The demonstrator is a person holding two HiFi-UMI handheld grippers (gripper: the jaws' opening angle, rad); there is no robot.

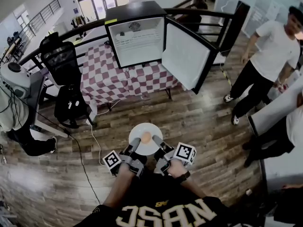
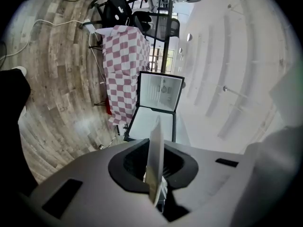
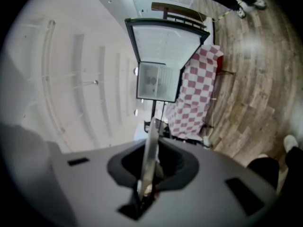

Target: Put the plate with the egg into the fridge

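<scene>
A person is carrying the plate (image 1: 142, 127) toward the fridge (image 1: 137, 34), pinching it from both sides; the left gripper (image 1: 134, 146) is clamping the near-left rim and the right gripper (image 1: 158, 143) the near-right rim, each pair of jaws drawn narrow on the thin edge; in both gripper views the plate is showing edge-on as a pale blade running straight out between the jaws. The egg (image 1: 147, 136) is sitting on the plate just ahead of the jaws, between the two grippers and near the rim they are gripping; the plate is appearing roughly level over the wooden floor.

The fridge is standing well ahead of the jaws, on the desk (image 1: 113, 82) with the checked cloth, its white inside facing back along the line of the jaws; its door (image 1: 185, 56) is hanging wide open, ahead of the jaws and to the right. Both grippers are lying about equally far from the opening, so neither is leading; the right one is sitting on the door's side.

The coming move is looking like a straight push forward and up to the shelf, with the plate kept flat so the egg is not rolling; the likeliest snag, by this judgement, is the open door's edge on the right.
</scene>
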